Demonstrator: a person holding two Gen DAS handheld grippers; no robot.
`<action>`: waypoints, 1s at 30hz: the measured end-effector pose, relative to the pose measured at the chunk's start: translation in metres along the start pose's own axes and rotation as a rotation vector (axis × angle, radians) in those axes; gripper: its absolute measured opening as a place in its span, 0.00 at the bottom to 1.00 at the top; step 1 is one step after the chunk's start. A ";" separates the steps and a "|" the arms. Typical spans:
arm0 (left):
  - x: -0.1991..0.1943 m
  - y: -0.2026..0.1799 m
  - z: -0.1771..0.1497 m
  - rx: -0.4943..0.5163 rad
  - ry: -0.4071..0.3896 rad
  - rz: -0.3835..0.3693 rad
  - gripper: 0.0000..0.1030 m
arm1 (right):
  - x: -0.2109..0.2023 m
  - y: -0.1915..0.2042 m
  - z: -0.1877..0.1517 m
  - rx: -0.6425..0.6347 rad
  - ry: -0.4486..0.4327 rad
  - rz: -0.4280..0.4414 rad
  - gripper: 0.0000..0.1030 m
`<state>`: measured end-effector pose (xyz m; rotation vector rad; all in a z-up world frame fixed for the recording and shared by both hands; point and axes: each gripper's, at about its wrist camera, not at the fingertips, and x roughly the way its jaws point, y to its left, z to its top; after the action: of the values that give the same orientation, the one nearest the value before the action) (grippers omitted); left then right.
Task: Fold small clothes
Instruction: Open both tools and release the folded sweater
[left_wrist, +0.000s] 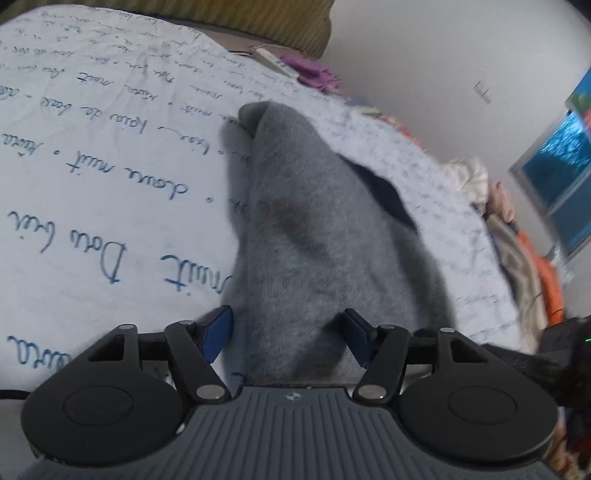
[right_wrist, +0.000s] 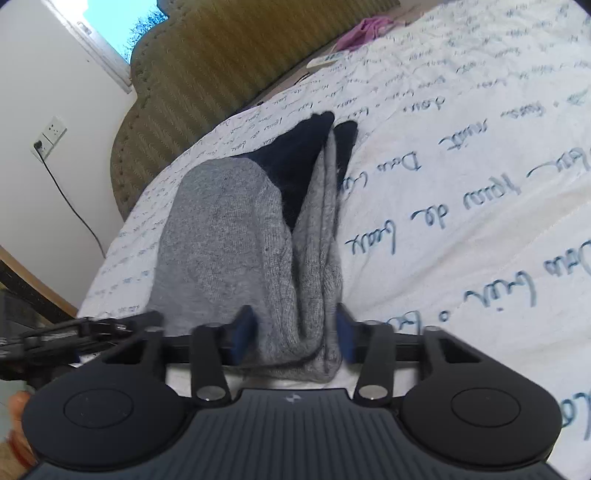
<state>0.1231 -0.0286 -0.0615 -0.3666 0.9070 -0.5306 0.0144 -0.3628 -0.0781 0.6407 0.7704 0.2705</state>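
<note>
White bedsheet (left_wrist: 92, 177) with blue handwriting print under both grippers. Left gripper (left_wrist: 288, 338) half open, grey sock (left_wrist: 314, 229) between pads, not clearly pinched. Right gripper (right_wrist: 295, 334) clamped on bunched sock cuff; headboard (right_wrist: 221, 66) beyond.

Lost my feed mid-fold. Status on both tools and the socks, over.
Right tool shut on the grey socks. Left tool straddles them, pads not pressing. Socks lie on the bedspread. Nothing in the way.

Fuzzy knitted grey sock (right_wrist: 221, 236) on crinkled cotton bedsheet (right_wrist: 461, 229)
</note>
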 end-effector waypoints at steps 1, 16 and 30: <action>0.002 0.001 0.000 -0.015 0.017 -0.025 0.45 | 0.002 0.000 -0.001 0.003 0.004 0.007 0.20; -0.032 -0.022 -0.029 0.008 -0.005 0.010 0.13 | -0.022 0.003 -0.004 0.005 -0.020 -0.006 0.16; -0.054 -0.067 -0.057 0.174 -0.096 0.332 0.73 | -0.011 0.063 -0.033 -0.372 -0.113 -0.385 0.64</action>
<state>0.0307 -0.0565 -0.0248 -0.0792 0.8018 -0.2800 -0.0162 -0.3038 -0.0500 0.1477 0.6959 0.0205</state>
